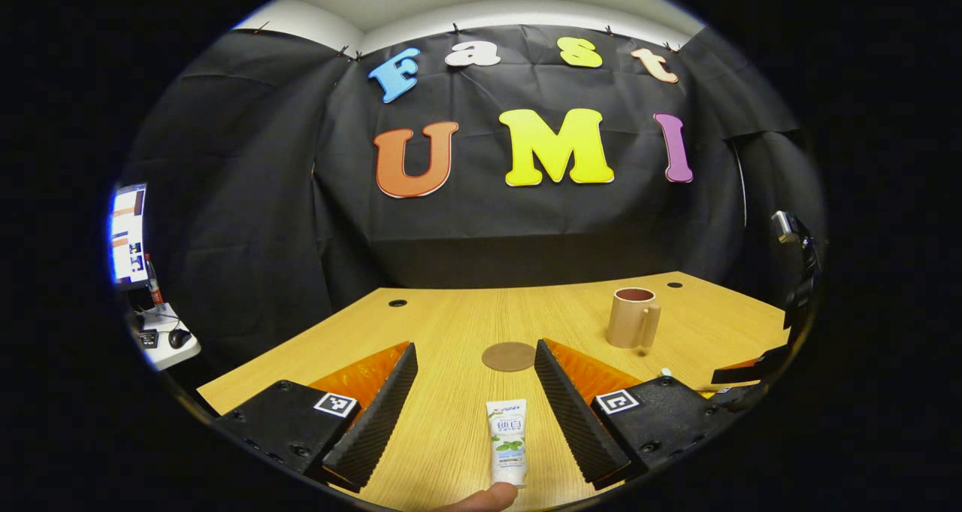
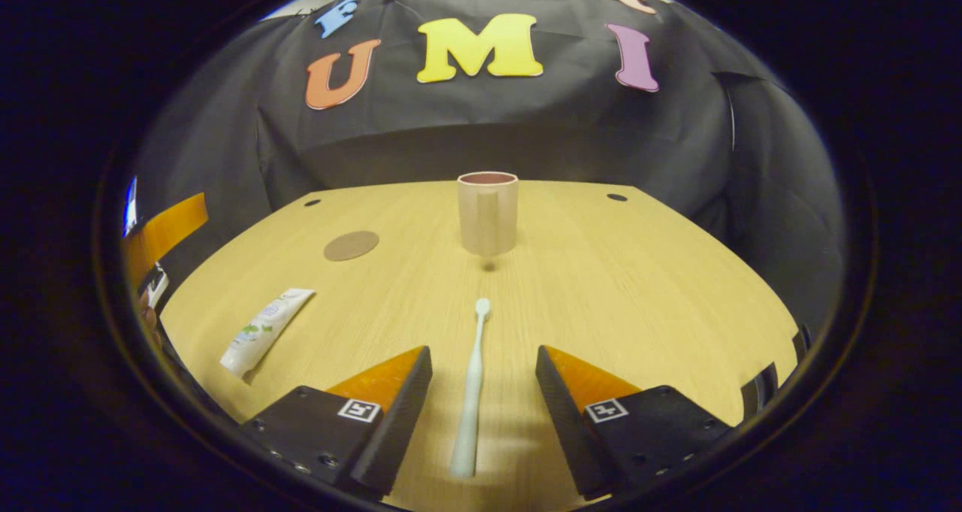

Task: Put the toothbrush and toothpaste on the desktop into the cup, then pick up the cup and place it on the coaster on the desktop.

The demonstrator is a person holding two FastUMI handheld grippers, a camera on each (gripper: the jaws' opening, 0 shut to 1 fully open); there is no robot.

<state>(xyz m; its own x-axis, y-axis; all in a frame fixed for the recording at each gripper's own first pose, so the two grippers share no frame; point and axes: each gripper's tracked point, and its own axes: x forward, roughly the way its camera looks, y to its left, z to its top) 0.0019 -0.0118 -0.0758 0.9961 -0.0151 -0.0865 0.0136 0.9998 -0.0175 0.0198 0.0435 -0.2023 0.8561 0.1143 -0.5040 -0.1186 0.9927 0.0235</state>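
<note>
— So, where do the task's things sit?

— The slim white plastic toothbrush (image 2: 471, 392) lies low in the centre of the right gripper view, bristle end toward the tan ceramic mug-shaped cup (image 2: 488, 213) standing upright above it. The white squeezable toothpaste tube (image 1: 507, 442) lies at the bottom centre of the left gripper view, the round brown cork-like coaster (image 1: 509, 356) just above it.

— And your fingers?

— My right gripper (image 2: 481, 422) is spread wide, the handle lying between the ribbed black pads, nothing pressing. My left gripper (image 1: 481, 414) is just as wide around the tube.

— How would you do this well?

— I'd judge neither item is picked up yet. The handle is thin and smooth, so I'd centre it, come down to the pale wood-grain desktop (image 2: 639, 286), and close squarely. The soft tube wants a gentler pinch mid-body.
</note>
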